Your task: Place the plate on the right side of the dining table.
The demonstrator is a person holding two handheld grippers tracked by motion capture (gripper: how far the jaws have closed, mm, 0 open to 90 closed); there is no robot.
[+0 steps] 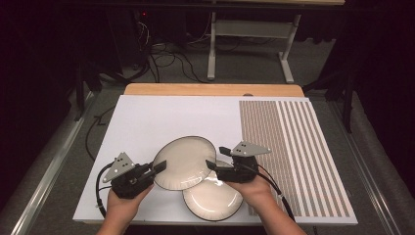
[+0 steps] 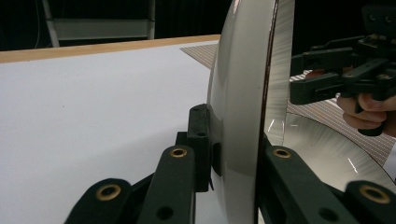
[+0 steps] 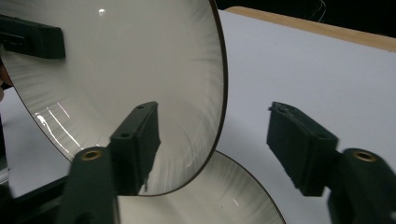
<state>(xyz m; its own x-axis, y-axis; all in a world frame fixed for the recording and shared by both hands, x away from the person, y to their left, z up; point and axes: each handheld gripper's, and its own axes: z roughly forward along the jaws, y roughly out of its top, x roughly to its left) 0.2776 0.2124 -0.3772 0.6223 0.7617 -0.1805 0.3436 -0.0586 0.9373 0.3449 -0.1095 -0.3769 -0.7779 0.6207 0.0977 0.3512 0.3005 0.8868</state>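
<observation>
Two white plates near the front of the table, the upper one pinched by the left claw and straddled by the right.

At the left, the left gripper [image 1: 155, 168] is clamped on the left rim of the raised plate [image 1: 186, 161], one jaw on each face, holding it tilted above the white board [image 1: 161, 115]. The raised plate overlaps the lower plate [image 1: 213, 198], which lies flat on the board just in front of it and slightly to the right. At the right, the right gripper [image 1: 218, 157] has its jaws spread on either side of the raised plate's right rim, the edge sitting between them with clear space to the pads [image 3: 301, 144]. The striped mat [image 1: 293, 147] lies further right.
</observation>
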